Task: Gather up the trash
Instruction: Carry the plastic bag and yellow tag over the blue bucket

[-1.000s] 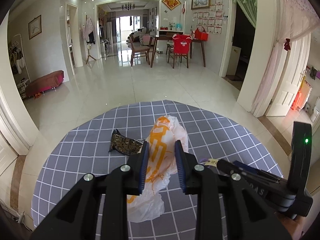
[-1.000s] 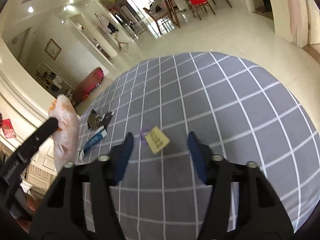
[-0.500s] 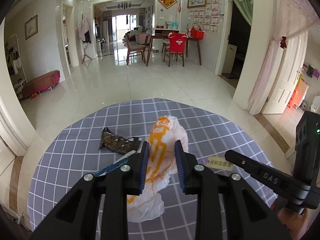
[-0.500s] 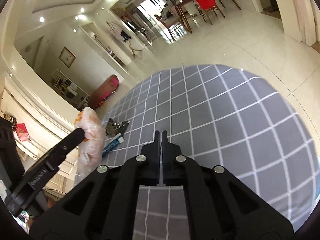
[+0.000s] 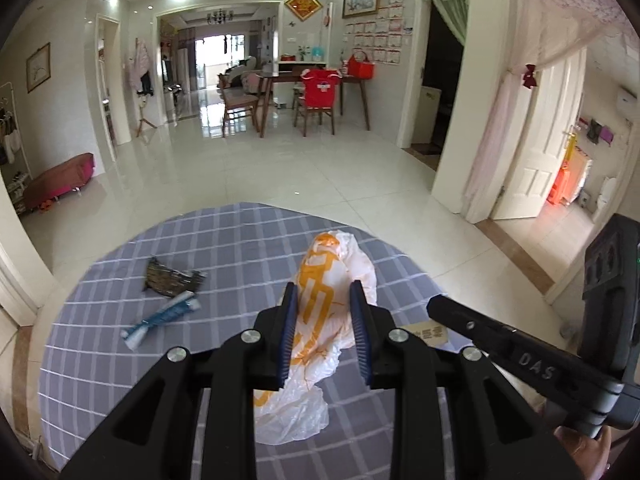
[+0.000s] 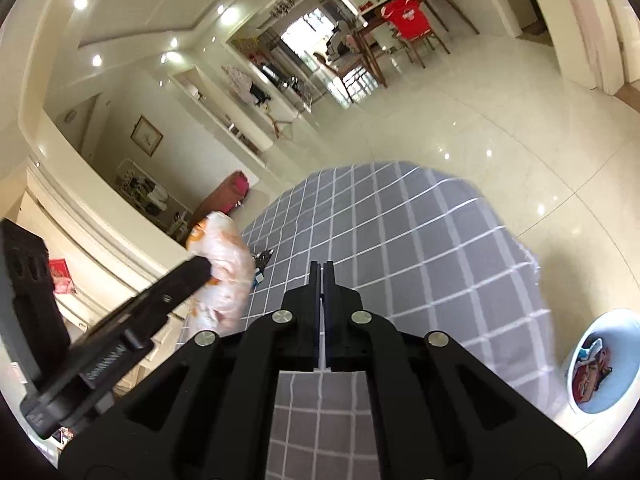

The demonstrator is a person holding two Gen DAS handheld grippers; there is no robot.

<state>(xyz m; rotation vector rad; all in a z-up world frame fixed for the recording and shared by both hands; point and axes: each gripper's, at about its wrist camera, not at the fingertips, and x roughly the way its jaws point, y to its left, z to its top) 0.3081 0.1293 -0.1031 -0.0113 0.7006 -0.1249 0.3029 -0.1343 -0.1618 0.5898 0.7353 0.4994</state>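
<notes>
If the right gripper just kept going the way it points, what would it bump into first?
Most likely the checked tablecloth: the right gripper, its jaws shut, points down across a bare stretch of it. The bag is well off to the left. Depth is hard to judge.

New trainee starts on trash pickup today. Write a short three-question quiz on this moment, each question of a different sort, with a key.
1. True or false: the left gripper is closed on the plastic bag.
2. Which item lies nearest the dark wrapper on the checked tablecloth? A. toothpaste tube B. spoon C. cup
3. Fill in: the right gripper has its jaws ____.

Key: 1 true; 2 A; 3 shut.
</notes>
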